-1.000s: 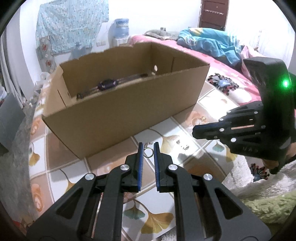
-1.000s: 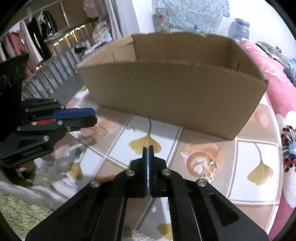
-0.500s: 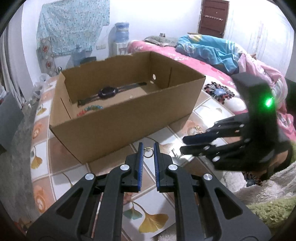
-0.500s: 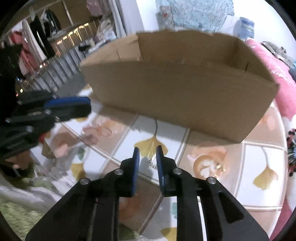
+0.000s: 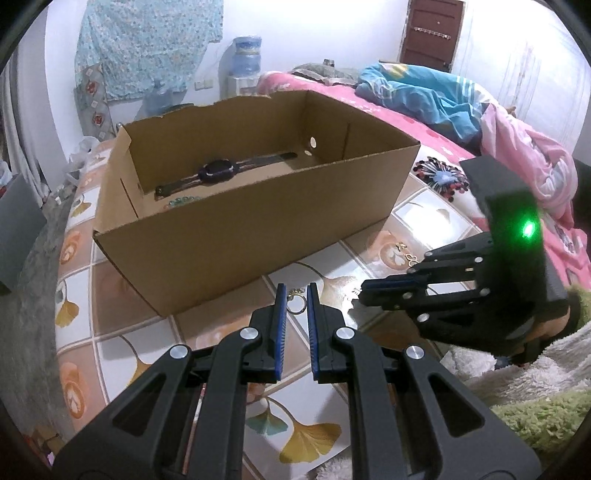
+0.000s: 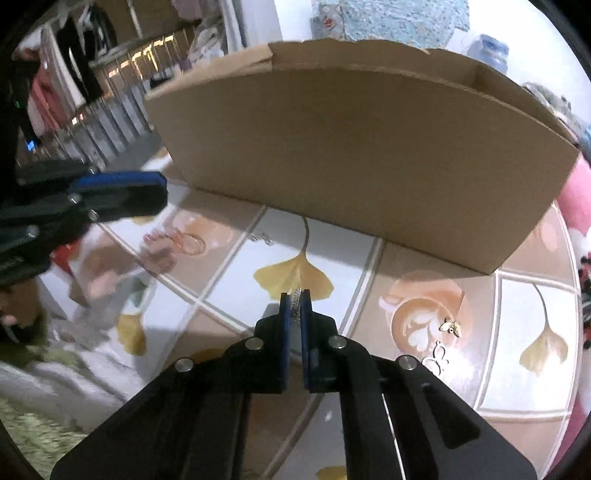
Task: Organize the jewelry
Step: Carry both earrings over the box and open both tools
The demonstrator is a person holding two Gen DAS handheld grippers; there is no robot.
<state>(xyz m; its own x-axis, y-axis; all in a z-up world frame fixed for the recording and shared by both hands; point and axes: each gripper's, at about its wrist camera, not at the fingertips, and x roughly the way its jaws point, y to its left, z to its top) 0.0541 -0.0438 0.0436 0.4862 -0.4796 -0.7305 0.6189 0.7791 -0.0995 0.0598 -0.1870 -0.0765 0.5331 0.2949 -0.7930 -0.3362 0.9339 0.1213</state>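
Two black tools: right tool [image 6: 295,295] pinches a thin silvery chain [image 6: 295,301]; left tool [image 5: 294,291], slightly parted, grips nothing.

A white-walled bedroom held a bed [image 5: 436,140] under pink bedding, a crumpled blue blanket [image 5: 417,96] and a dark brown door [image 5: 432,33]. A floral cloth [image 5: 147,48] hung beside a water dispenser [image 5: 245,62]; clothes [image 6: 70,62] hung on a rail.

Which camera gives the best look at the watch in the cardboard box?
The left wrist view: it looks down over the box's near wall onto the watch lying flat inside. The right wrist view sits lower, so the cardboard box wall hides it completely.
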